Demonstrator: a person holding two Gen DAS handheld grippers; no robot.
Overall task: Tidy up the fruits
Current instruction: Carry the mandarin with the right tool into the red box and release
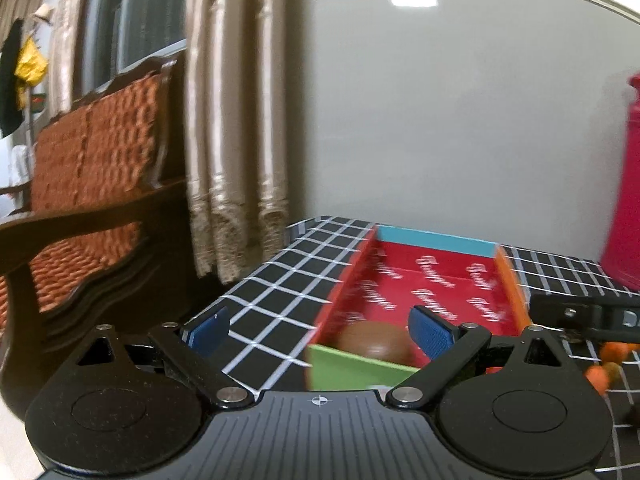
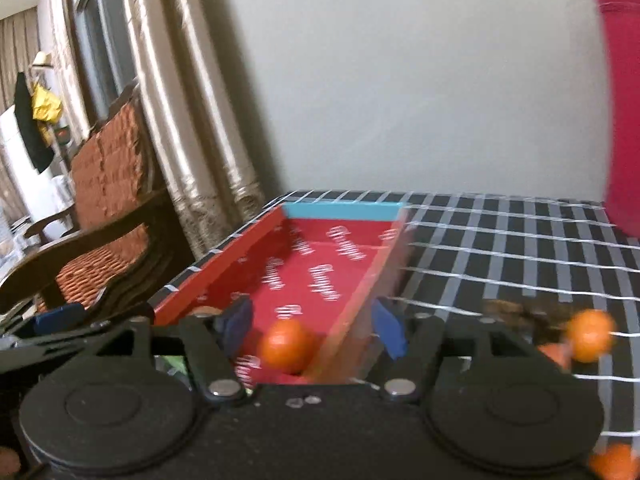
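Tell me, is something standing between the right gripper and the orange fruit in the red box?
Nothing visible does. The right gripper is open, and the orange fruit lies in the red box between its fingers, with no object before it.

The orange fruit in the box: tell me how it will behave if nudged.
The orange fruit looks round and smooth, so it will probably roll along the red box floor. The box walls should likely stop it. Its glossy skin may slip between the open right tool pads.
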